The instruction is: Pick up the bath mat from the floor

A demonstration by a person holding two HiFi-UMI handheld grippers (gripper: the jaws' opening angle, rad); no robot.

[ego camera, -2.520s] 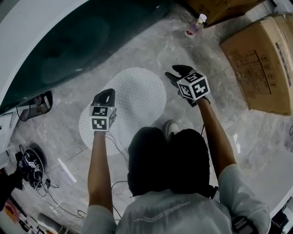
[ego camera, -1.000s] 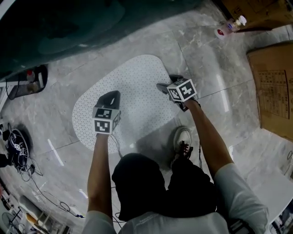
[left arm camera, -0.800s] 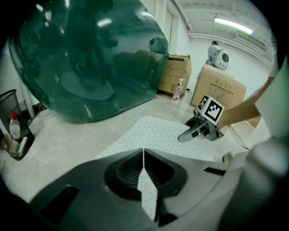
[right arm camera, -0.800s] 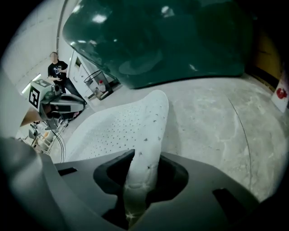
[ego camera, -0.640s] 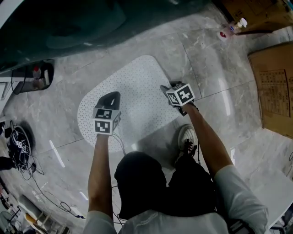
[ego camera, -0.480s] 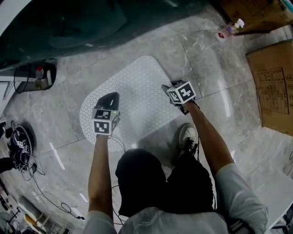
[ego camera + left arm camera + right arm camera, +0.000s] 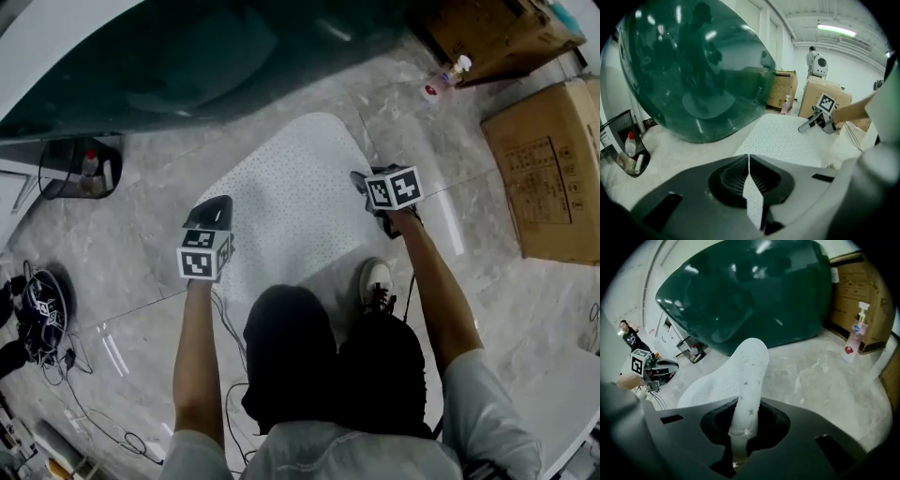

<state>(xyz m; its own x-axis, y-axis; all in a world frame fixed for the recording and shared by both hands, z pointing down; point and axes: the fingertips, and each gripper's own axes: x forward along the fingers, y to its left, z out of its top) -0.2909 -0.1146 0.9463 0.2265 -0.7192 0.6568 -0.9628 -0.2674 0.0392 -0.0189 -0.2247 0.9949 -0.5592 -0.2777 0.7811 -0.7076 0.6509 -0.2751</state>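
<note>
The white speckled bath mat [image 7: 291, 197] lies on the grey marble floor beside the tub, held at two edges. My left gripper [image 7: 208, 214] is at its left edge; in the left gripper view the jaws [image 7: 751, 187] are shut on a thin fold of the mat [image 7: 787, 138]. At the right edge, my right gripper [image 7: 361, 180] is also shut on the mat. In the right gripper view a rolled-up strip of mat [image 7: 750, 366] rises out of the gripper [image 7: 740, 437]. Each gripper view shows the other gripper across the mat.
A large dark green tub [image 7: 187, 56] borders the mat's far side. Cardboard boxes [image 7: 544, 169] and a spray bottle [image 7: 441, 80] stand to the right. A black wire basket [image 7: 80, 169] and cables [image 7: 37, 319] lie to the left. The person's shoe [image 7: 375, 281] is near the mat's front edge.
My right gripper has closed on the mat's right edge and lifted it into a fold. The left gripper keeps its hold on the left edge. The mat looks drawn in narrower.
</note>
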